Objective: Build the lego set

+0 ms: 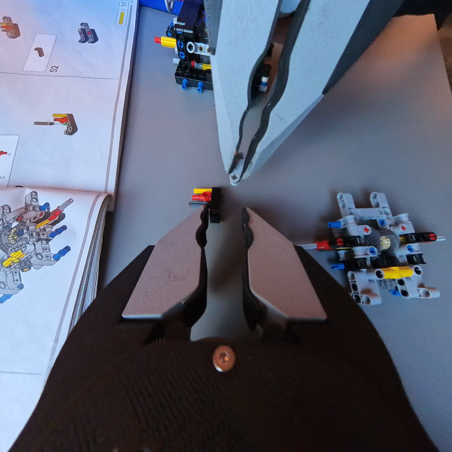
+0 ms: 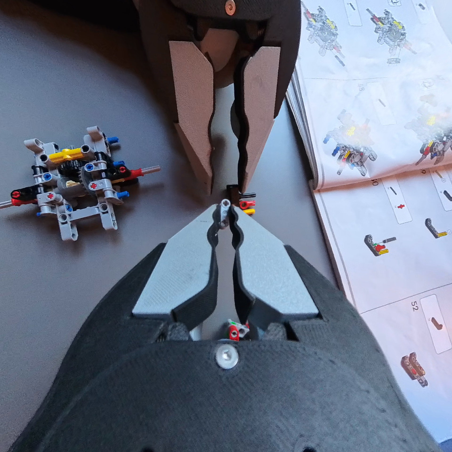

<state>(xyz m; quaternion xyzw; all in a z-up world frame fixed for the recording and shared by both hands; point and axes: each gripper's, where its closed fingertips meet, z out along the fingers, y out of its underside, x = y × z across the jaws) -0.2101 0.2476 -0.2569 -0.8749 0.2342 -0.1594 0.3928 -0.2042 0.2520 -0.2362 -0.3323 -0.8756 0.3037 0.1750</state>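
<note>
The right gripper [image 2: 226, 212] has its fingers clenched on a small light-grey beam piece [image 2: 224, 211], the pads pressing its two flat sides while its cross-holed end pokes out past the tips. The left gripper [image 1: 223, 215] stands with its fingers released; a small black piece [image 1: 215, 205] with yellow, red and dark pins sits on the grey counter [image 1: 159, 146] just inside the left finger [image 1: 195, 220], with a clear gap to the other finger. The two gripper tips are close together, nearly nose to nose.

Both pieces look like hard, light, smooth plastic, so they will likely slip or twist if pinched off-centre; the black block's flat faces seem the safest hold, not the pins. A larger grey assembly [image 1: 381, 249] lies on the counter well apart, and an open instruction booklet [image 1: 56, 122] lies on the other side.
</note>
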